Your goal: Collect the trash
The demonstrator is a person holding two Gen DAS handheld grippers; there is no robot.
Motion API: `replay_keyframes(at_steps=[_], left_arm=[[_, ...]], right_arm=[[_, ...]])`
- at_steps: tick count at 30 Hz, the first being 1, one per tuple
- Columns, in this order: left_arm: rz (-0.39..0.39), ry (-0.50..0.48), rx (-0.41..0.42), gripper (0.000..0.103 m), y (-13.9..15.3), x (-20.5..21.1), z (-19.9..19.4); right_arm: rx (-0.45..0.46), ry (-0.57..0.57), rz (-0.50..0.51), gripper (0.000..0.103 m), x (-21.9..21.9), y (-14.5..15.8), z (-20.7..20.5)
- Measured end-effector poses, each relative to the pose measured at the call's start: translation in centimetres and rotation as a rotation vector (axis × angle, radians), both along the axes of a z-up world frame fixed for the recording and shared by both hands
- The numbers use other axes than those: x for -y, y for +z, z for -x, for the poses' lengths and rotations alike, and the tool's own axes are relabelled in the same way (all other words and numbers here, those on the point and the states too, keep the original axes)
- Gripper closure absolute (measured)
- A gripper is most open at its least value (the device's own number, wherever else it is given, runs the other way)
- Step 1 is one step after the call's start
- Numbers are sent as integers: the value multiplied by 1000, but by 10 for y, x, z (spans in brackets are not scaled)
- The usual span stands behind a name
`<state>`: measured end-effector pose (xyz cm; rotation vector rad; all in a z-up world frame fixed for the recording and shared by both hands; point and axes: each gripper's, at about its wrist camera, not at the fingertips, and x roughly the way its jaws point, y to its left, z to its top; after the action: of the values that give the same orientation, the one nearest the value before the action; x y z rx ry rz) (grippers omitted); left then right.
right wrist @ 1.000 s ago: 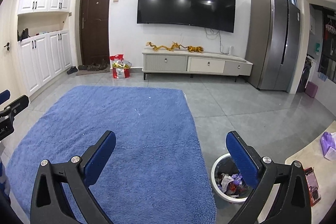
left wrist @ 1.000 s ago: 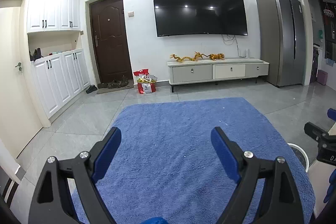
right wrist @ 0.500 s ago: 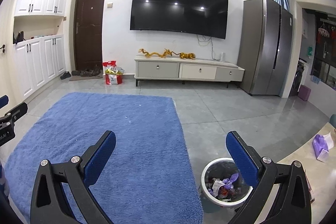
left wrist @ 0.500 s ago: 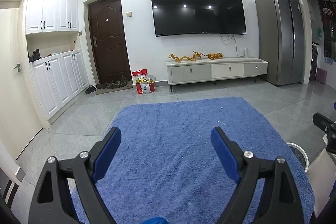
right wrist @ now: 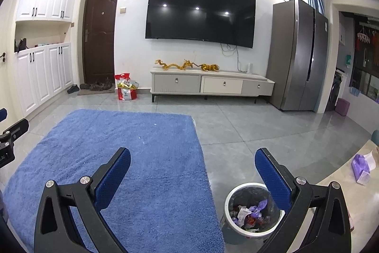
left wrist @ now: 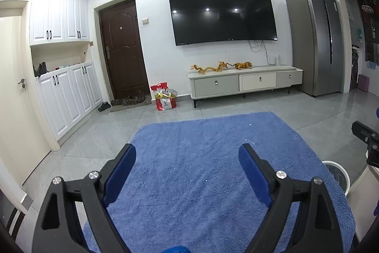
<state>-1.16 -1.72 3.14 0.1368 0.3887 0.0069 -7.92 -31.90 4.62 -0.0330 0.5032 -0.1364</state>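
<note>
- Shifted since a second ago in the right wrist view: trash bin (right wrist: 239, 232) now further left and clear of the right finger, tissue pack (right wrist: 361, 168) higher on the right edge; left wrist view nearly unchanged.
- Round bin, white rim over a grey-blue wall, standing on the grey floor tiles (right wrist: 260, 132) just beside the right edge of the rug (right wrist: 132, 158), near the corner of the pale tabletop (right wrist: 355, 196).
- Filled with crumpled wrappers (right wrist: 251, 212): purple, white and red scraps, glossy and creased.
- Sitting low between the two fingers of the right gripper (right wrist: 192, 160), closer to the right finger, its rim partly hidden behind that finger; no contact.
- Right gripper fingers spread wide, holding nothing; flat blue pads with a dimpled texture on black angular arms with silver screws.
- Left gripper (left wrist: 187, 155) likewise spread wide and empty over the rug; bin (left wrist: 337, 176) only a sliver of white rim at the far right, well outside its fingers.
- Shaggy blue rug, rectangular, dotted with a few tiny white specks.
- Soft purple tissue pack lying on the tabletop, right of the bin.
- Beyond: glossy tiles, a low grey-and-white cabinet (right wrist: 210, 84) carrying golden dragon figures, a dark wall television (right wrist: 201, 13), a steel refrigerator (right wrist: 298, 56), a red bag (right wrist: 125, 87) by the brown door.
</note>
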Motion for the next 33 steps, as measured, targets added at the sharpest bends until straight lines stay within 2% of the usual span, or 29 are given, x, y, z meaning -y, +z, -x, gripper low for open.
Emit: replay_keyframes(at_steps=[6,18,33], left_arm=[[13,-2,18,14,6,-6,5],[38,-2,23,14,3,-19,4],[18,-2,21,14,3,-20,9]], right_arm=[[20,-2,9,0,0,8,1],[39,-6,9,0,-4,7,2],[41,-8,38,0,-9,9,3]])
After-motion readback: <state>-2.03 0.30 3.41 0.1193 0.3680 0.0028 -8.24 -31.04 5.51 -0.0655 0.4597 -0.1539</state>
